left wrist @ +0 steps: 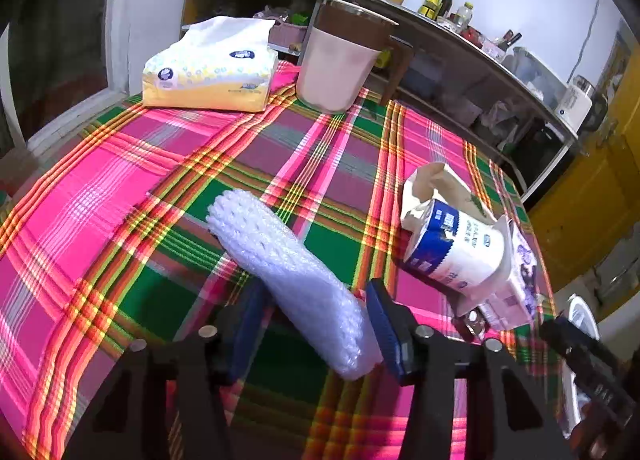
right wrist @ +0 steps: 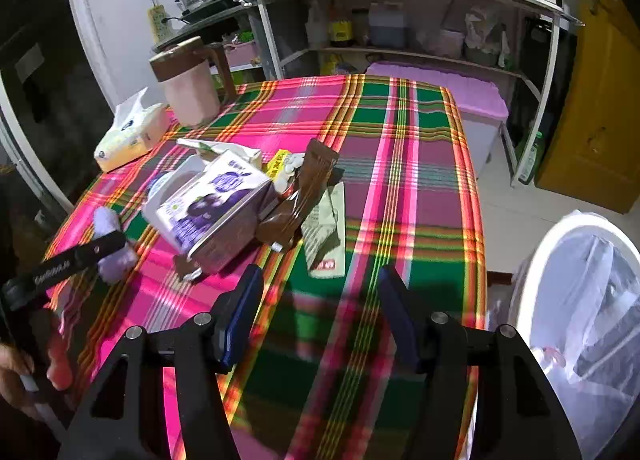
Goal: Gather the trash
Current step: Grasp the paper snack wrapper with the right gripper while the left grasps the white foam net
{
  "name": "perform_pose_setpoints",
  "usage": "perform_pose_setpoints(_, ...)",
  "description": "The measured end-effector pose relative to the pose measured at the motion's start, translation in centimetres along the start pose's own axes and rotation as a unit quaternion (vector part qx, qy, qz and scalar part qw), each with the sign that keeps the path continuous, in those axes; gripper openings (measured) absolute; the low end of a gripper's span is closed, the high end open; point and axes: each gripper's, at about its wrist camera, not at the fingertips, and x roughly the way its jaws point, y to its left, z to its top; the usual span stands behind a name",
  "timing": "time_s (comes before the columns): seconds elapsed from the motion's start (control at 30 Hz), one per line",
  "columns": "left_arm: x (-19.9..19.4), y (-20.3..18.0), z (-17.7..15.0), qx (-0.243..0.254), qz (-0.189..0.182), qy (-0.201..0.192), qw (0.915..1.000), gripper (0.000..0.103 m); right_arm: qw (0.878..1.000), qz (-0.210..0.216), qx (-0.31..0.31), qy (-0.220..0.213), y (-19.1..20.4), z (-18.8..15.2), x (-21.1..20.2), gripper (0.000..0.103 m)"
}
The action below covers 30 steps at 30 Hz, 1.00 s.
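A white foam net sleeve (left wrist: 288, 280) lies between the fingers of my left gripper (left wrist: 316, 324), over the plaid tablecloth (left wrist: 160, 188); the jaws stand on either side of it and look closed on it. It also shows in the right wrist view (right wrist: 110, 246), pinched by the left gripper. A blue-and-white carton (left wrist: 452, 244) and a purple box (right wrist: 216, 204) lie to the right, with a brown wrapper (right wrist: 304, 196) and a pale green wrapper (right wrist: 326, 228). My right gripper (right wrist: 320, 316) is open and empty above the tablecloth. A white bin with a plastic liner (right wrist: 584, 300) stands at the right.
A tissue pack (left wrist: 208, 72) and a pink jug with a brown lid (left wrist: 340, 60) stand at the table's far side. A metal shelf (right wrist: 400, 12) with bottles, pots and a kettle runs behind. A yellow cabinet (right wrist: 600, 100) is at the right.
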Motion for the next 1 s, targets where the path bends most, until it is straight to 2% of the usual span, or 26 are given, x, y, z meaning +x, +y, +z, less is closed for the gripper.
perform_pose_setpoints(0.17,0.4,-0.2,0.1,0.020,-0.002,-0.002,0.9998,0.035,1.000,-0.005,-0.001,0.014,-0.3,1.1,2.1,0.051)
perform_pose_setpoints(0.3,0.6,-0.4,0.2,0.033,-0.009,0.000,0.9994,0.029,1.000,-0.011,-0.003,0.026,-0.3,1.6,3.5,0.042)
perform_pose_setpoints(0.37,0.7,-0.6,0.3,0.040,-0.013,0.001,0.9991,0.026,0.999,-0.017,-0.013,0.024,-0.1,1.7,3.7,0.028)
perform_pose_setpoints(0.63,-0.1,-1.2,-0.2,0.060,-0.024,0.001,0.9979,0.023,1.000,-0.025,-0.011,0.010,-0.2,0.9,2.6,0.023)
perform_pose_setpoints(1.0,-3.1,-3.3,-2.5,0.099,-0.054,-0.004,0.9936,0.023,0.999,-0.039,0.001,-0.018,-0.9,-1.9,-2.2,0.022)
